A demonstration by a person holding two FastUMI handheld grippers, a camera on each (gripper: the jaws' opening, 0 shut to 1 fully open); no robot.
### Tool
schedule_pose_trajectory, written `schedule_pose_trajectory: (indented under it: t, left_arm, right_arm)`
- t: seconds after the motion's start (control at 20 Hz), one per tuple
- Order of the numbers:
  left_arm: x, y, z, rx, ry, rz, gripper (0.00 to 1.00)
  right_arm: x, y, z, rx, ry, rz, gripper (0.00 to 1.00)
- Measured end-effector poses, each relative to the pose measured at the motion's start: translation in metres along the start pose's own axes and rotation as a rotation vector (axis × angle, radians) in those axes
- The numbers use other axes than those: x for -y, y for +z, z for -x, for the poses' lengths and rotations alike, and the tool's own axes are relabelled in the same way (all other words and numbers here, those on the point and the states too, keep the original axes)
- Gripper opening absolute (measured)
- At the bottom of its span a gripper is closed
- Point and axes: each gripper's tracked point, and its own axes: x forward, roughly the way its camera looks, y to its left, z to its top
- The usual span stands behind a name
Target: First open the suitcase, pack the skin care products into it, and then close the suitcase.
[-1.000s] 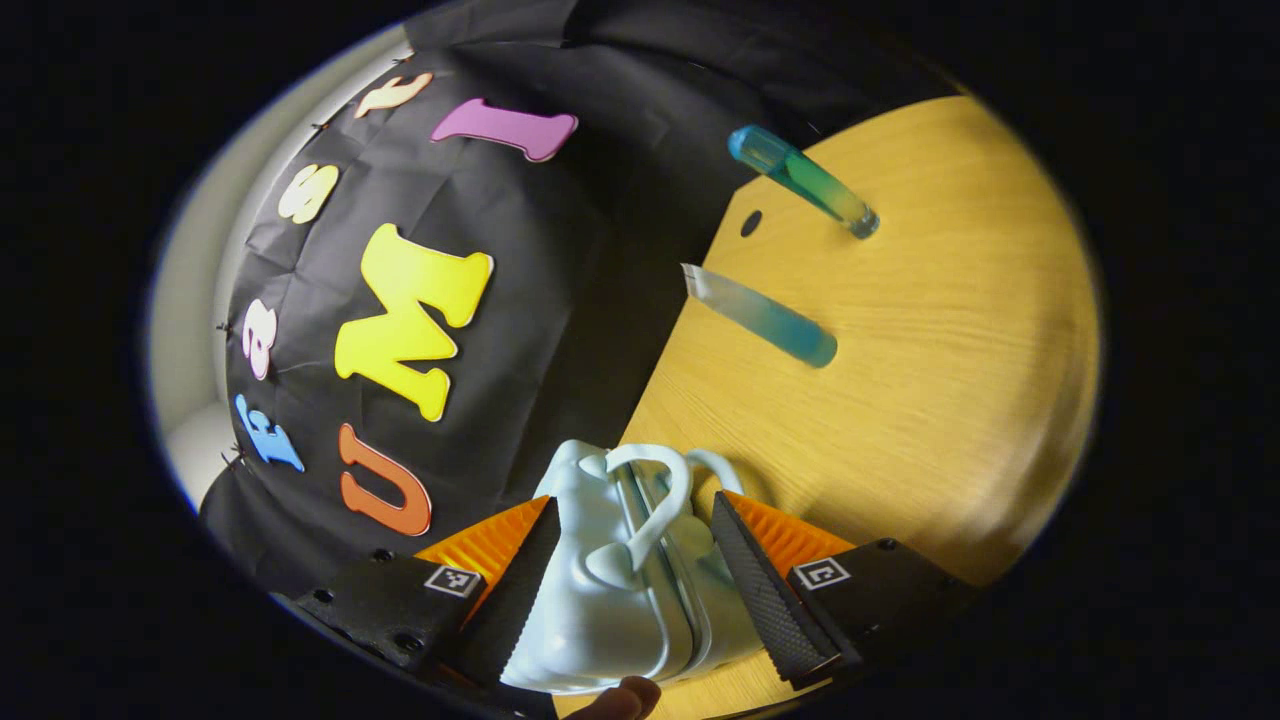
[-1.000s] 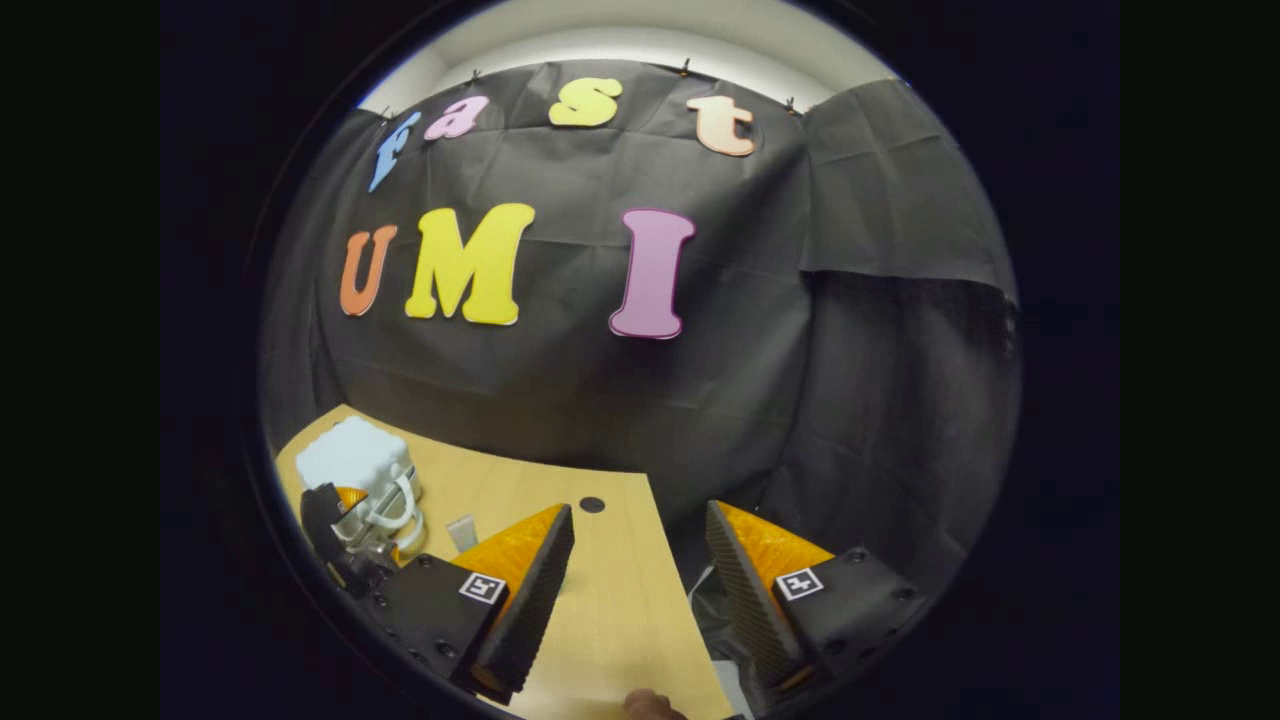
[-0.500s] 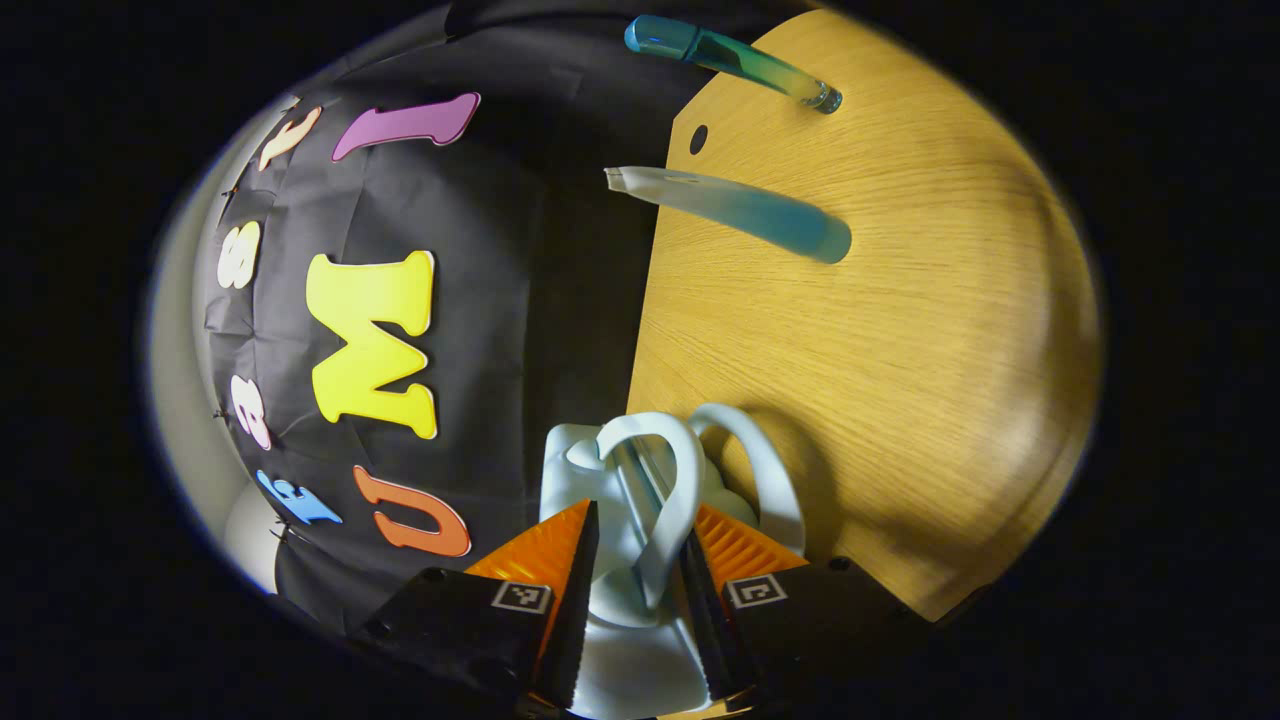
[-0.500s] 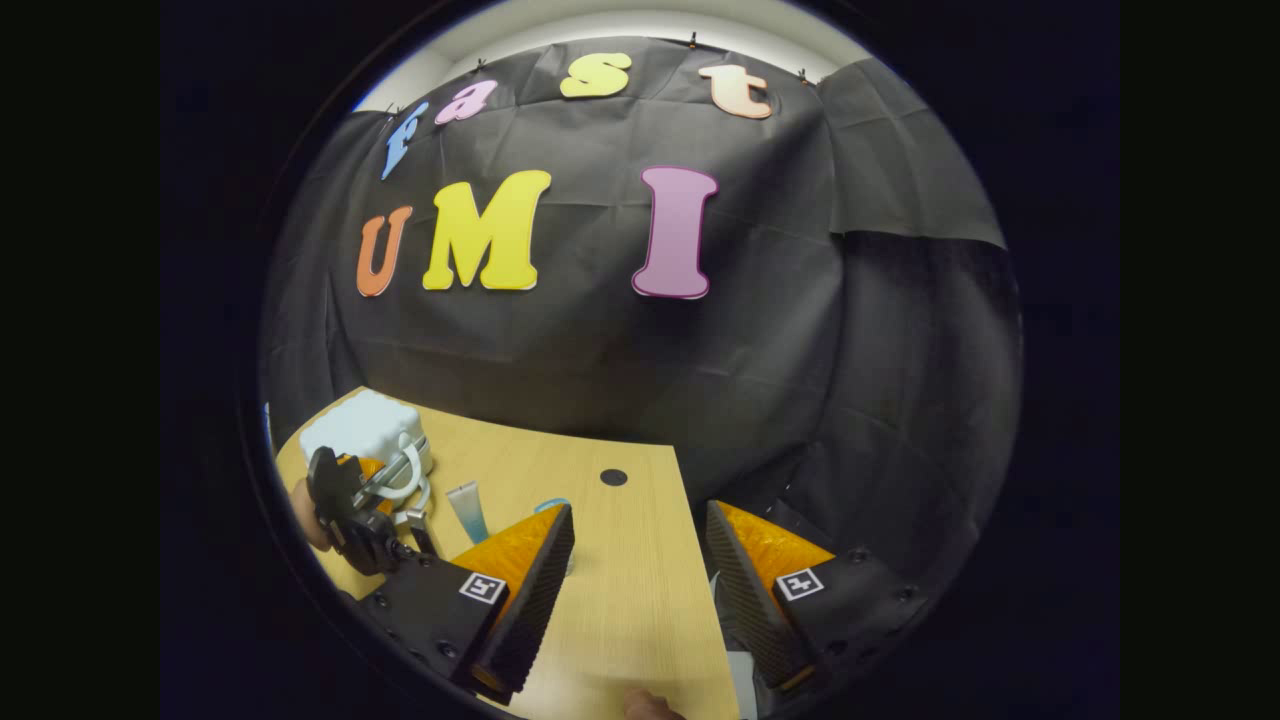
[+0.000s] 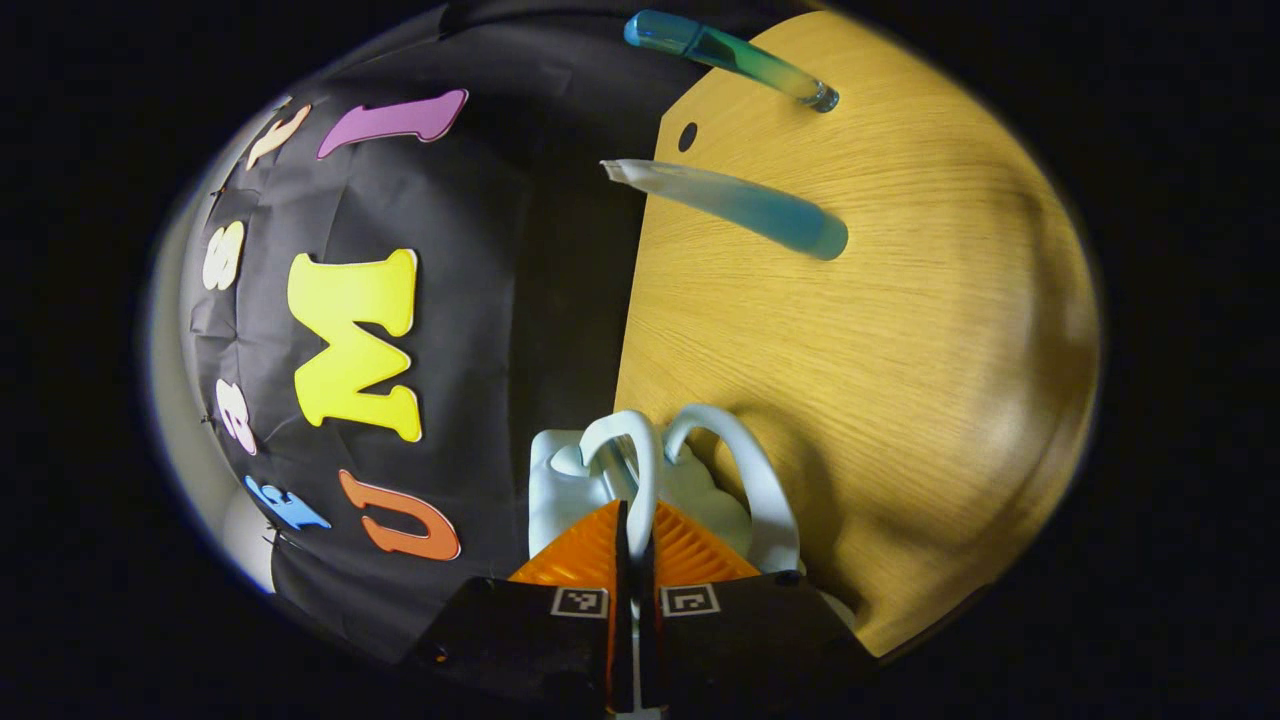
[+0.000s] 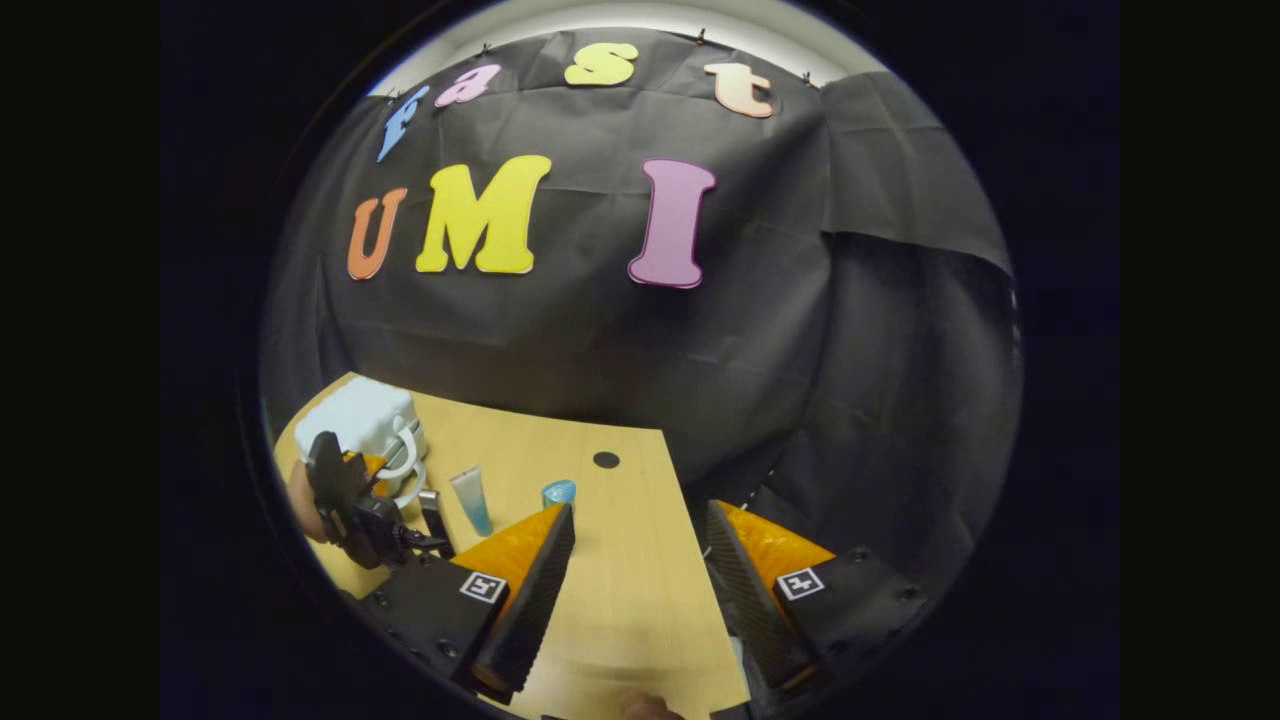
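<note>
A small pale blue suitcase (image 5: pixel 560 485) stands closed at the table's edge, with two looped handles on top. My left gripper (image 5: pixel 632 520) is shut on the nearer handle (image 5: pixel 620 450); the second handle (image 5: pixel 745 465) arches free beside it. Two skin care tubes lie farther along the table: a pale-to-blue one (image 5: pixel 740 205) and a teal capped one (image 5: pixel 730 58). In the right gripper view the suitcase (image 6: pixel 355 415), the left gripper (image 6: pixel 385 468) and both tubes (image 6: pixel 472 500) (image 6: pixel 559 492) sit at the left. My right gripper (image 6: pixel 640 510) hangs open over the table's right edge, holding nothing.
The wooden table (image 5: pixel 900 350) has a small round hole (image 5: pixel 687 137) near its back edge. Black cloth hangs behind and to the right of the table (image 6: pixel 620 600). A hand (image 6: pixel 300 500) holds the left gripper.
My left gripper's fingers have closed from wide open around the suitcase top onto one handle. The right gripper stays open and has shifted slightly, showing both tubes more fully.
</note>
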Motion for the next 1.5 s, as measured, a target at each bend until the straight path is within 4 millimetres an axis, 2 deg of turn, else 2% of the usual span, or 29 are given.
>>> schedule_pose_trajectory:
  t: [0.15, 0.3, 0.4, 0.45, 0.55, 0.7, 0.9, 0.95, 1.0, 1.25, 1.5]
  left_arm:
    - [-0.019, -0.003, 0.007, 0.046, -0.033, 0.128, 0.04]
    - [-0.053, -0.010, 0.019, 0.079, -0.033, 0.243, 0.03]
    - [-0.077, -0.020, 0.027, 0.106, -0.029, 0.307, 0.03]
    - [-0.094, -0.027, 0.031, 0.121, -0.025, 0.349, 0.03]
    - [-0.117, -0.046, 0.039, 0.134, -0.022, 0.422, 0.03]
    - [-0.157, -0.085, 0.046, 0.152, 0.004, 0.535, 0.03]
    - [-0.197, -0.141, 0.045, 0.157, 0.008, 0.677, 0.02]
    - [-0.206, -0.165, 0.040, 0.146, 0.010, 0.721, 0.03]
    - [-0.216, -0.199, 0.034, 0.136, 0.015, 0.785, 0.03]
    - [-0.227, -0.288, 0.008, 0.085, 0.107, 0.764, 0.03]
    - [-0.215, -0.354, -0.022, 0.024, 0.136, 0.773, 0.03]
  right_arm:
    - [-0.013, 0.018, 0.015, 0.034, -0.037, -0.007, 0.80]
    - [-0.034, 0.034, 0.026, 0.057, -0.062, -0.006, 0.80]
    - [-0.049, 0.048, 0.035, 0.085, -0.075, -0.003, 0.80]
    - [-0.061, 0.058, 0.040, 0.099, -0.081, -0.011, 0.80]
    - [-0.077, 0.070, 0.047, 0.113, -0.089, -0.033, 0.80]
    - [-0.107, 0.083, 0.056, 0.130, -0.095, -0.038, 0.80]
    - [-0.143, 0.100, 0.071, 0.162, -0.109, -0.041, 0.80]
    - [-0.155, 0.105, 0.075, 0.171, -0.105, -0.040, 0.79]
    - [-0.171, 0.106, 0.078, 0.170, -0.101, -0.029, 0.79]
    - [-0.207, 0.107, 0.086, 0.138, -0.081, -0.017, 0.80]
    - [-0.217, 0.113, 0.093, 0.130, -0.089, 0.001, 0.80]
